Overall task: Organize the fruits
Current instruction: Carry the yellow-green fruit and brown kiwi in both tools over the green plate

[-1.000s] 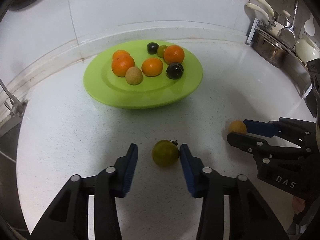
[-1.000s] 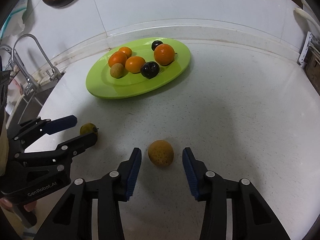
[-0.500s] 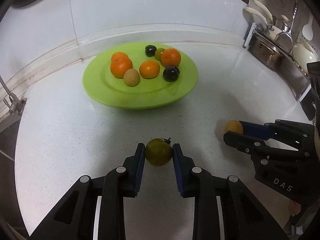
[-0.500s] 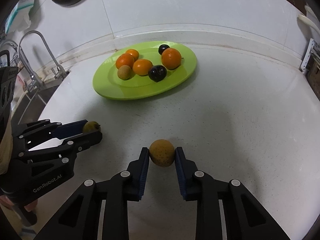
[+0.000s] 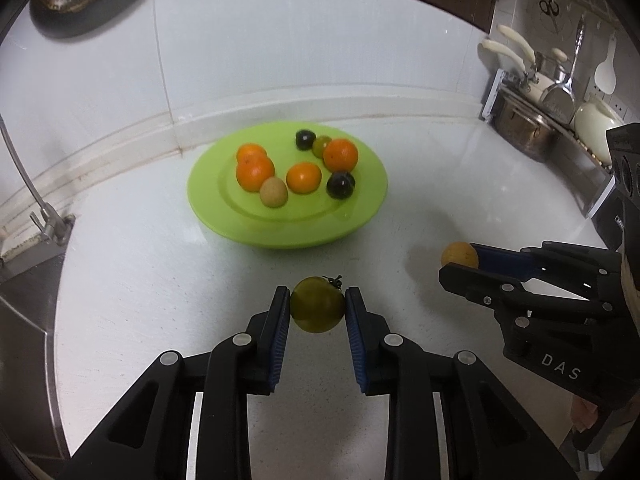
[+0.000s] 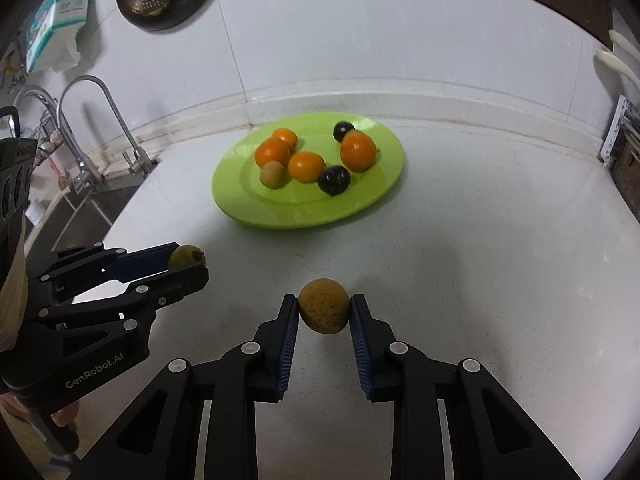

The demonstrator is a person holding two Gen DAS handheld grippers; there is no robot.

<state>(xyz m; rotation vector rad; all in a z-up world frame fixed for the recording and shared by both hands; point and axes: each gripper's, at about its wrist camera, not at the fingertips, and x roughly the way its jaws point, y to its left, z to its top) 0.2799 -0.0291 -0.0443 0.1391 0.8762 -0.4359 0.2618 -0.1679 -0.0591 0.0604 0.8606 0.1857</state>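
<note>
A white speckled worktop runs to a white tiled wall, with a steel sink and curved tap at its left edge and a rack of pans at its right. Near the back edge a round lime-green plate holds oranges and dark fruits. The left tool is clamped on a round olive-green tomato; the right tool is clamped on a speckled tan-orange round fruit, both fruits nearer the front edge than the plate.

Glossy green plate, speckled countertop
</note>
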